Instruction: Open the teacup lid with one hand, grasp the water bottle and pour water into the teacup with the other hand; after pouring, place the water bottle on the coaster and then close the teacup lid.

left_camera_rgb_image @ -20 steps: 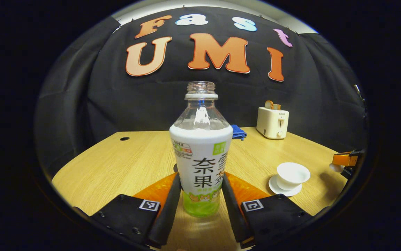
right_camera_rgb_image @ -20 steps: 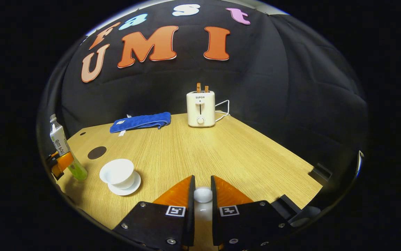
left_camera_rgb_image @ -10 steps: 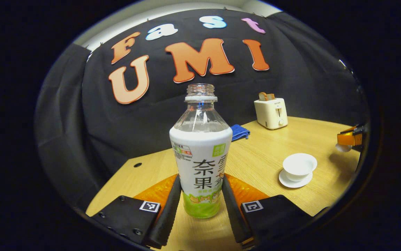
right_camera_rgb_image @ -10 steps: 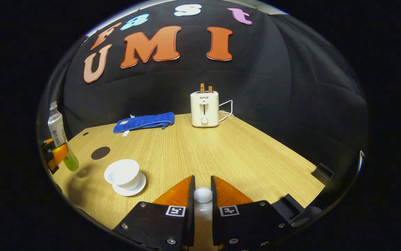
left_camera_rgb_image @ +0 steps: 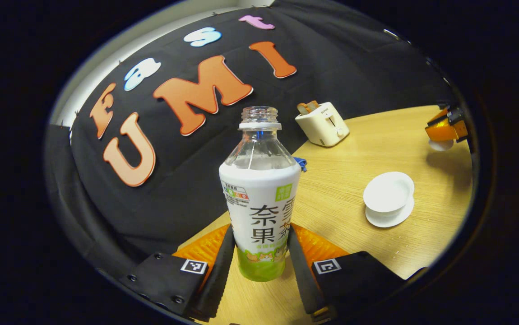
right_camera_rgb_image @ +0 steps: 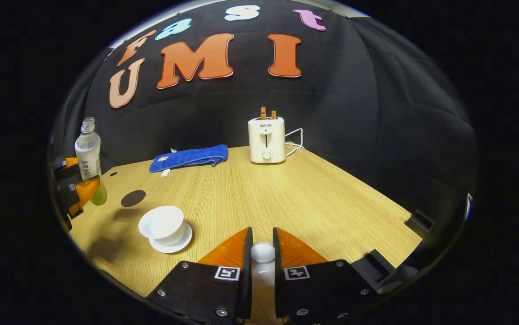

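Holding the capless water bottle (left_camera_rgb_image: 260, 198) clamped in my left gripper (left_camera_rgb_image: 259, 253), lifted beside the open teacup (right_camera_rgb_image: 162, 224); my right gripper (right_camera_rgb_image: 262, 253) pinches the lid (right_camera_rgb_image: 262, 252) clear. Pouring comes next: I judge I must bring the mouth over the cup, near the coaster (right_camera_rgb_image: 133, 198).

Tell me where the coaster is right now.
In the right gripper view the coaster is the dark disc lying bare on the table, at the left, just behind the teacup and right of the bottle held by the left gripper.
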Demonstrator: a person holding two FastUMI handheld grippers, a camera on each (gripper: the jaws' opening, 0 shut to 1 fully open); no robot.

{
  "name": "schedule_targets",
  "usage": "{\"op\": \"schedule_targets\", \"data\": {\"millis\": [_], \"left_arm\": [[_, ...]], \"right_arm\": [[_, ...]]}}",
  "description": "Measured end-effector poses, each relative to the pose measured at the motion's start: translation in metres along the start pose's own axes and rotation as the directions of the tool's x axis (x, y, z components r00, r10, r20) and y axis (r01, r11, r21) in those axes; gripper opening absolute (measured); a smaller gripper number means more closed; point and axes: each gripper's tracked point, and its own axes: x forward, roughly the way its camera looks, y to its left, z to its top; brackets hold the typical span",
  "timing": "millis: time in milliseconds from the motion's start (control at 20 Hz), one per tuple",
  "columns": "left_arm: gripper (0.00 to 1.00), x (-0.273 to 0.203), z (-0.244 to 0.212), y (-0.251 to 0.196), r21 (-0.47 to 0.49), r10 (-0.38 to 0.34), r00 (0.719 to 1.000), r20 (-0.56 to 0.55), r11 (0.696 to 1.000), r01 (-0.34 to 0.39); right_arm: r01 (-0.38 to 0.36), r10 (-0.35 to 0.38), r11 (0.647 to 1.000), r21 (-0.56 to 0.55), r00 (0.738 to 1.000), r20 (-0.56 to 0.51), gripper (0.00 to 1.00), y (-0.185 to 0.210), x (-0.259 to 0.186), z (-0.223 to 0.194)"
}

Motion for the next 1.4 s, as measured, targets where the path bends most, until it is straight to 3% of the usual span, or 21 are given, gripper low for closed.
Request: {"op": "schedule_targets", "data": {"millis": [350, 550, 900, 1150, 1400], "left_arm": [[0.71, 0.013, -0.002, -0.016, 0.207, -0.031, 0.999, -0.037, 0.978, 0.037], [0.7, 0.018, -0.002, -0.022, 0.364, -0.042, 0.997, -0.063, 0.929, 0.062], [0.68, 0.023, -0.006, -0.043, 0.58, -0.065, 0.993, -0.102, 0.807, 0.112], [0.68, 0.027, -0.015, -0.057, 0.728, -0.061, 0.988, -0.138, 0.67, 0.143], [0.7, 0.036, -0.012, -0.064, 0.807, -0.056, 0.988, -0.144, 0.572, 0.15]], "right_arm": [[0.005, -0.004, 1.0, 0.022, 1.0, -0.019, 0.21, -0.006, 0.002, -0.006], [-0.004, 0.005, 1.0, 0.024, 1.0, -0.025, 0.21, -0.005, 0.001, -0.008], [0.0, 0.002, 0.999, 0.05, 0.999, -0.038, 0.21, -0.013, 0.003, -0.015], [0.002, 0.001, 0.998, 0.067, 0.999, -0.047, 0.21, -0.018, 0.004, -0.019], [0.009, -0.004, 0.997, 0.081, 0.998, -0.059, 0.21, -0.025, 0.004, -0.025]]}}
